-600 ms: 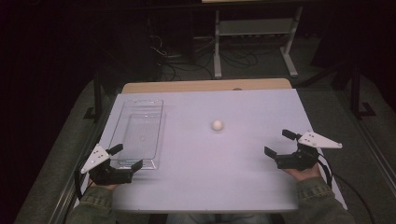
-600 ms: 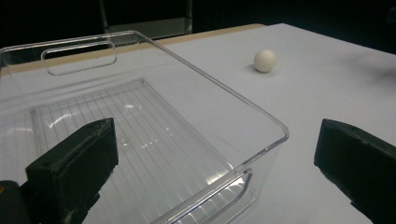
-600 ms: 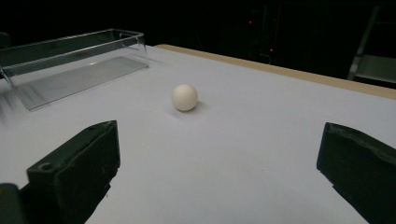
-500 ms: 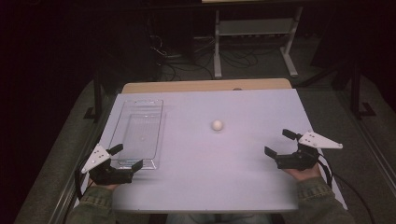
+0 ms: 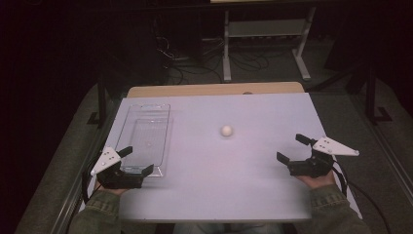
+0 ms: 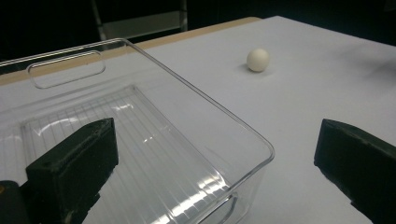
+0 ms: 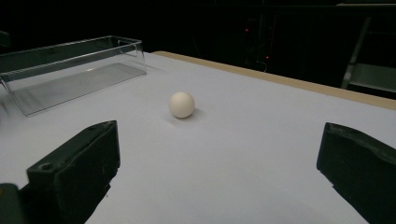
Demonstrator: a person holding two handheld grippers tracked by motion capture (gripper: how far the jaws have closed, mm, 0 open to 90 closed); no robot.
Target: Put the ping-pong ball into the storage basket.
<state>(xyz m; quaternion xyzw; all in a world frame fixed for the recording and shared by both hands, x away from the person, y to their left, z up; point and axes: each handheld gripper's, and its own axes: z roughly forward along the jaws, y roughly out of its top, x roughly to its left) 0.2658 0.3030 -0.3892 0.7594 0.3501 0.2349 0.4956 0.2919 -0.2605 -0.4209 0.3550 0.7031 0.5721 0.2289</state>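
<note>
A small white ball [image 5: 226, 130] [image 6: 258, 59] [image 7: 181, 104] rests on the white table [image 5: 243, 185], near its middle. A clear plastic tray [image 5: 144, 138] [image 6: 140, 140] [image 7: 70, 60] lies empty on the left half. My left gripper [image 5: 136, 160] [image 6: 215, 177] hovers open at the tray's near right corner, nothing between its jaws. At the right side, my right gripper [image 5: 292, 148] [image 7: 219, 172] stands open and empty, pointed toward the ball, which lies well ahead of it.
A bare wooden strip [image 5: 214, 89] edges the table's far side. Beyond it, on the dark floor, stand a white metal frame [image 5: 265, 34] and tangled cables [image 5: 195, 58]. Both sleeves [image 5: 97, 214] enter from the near edge.
</note>
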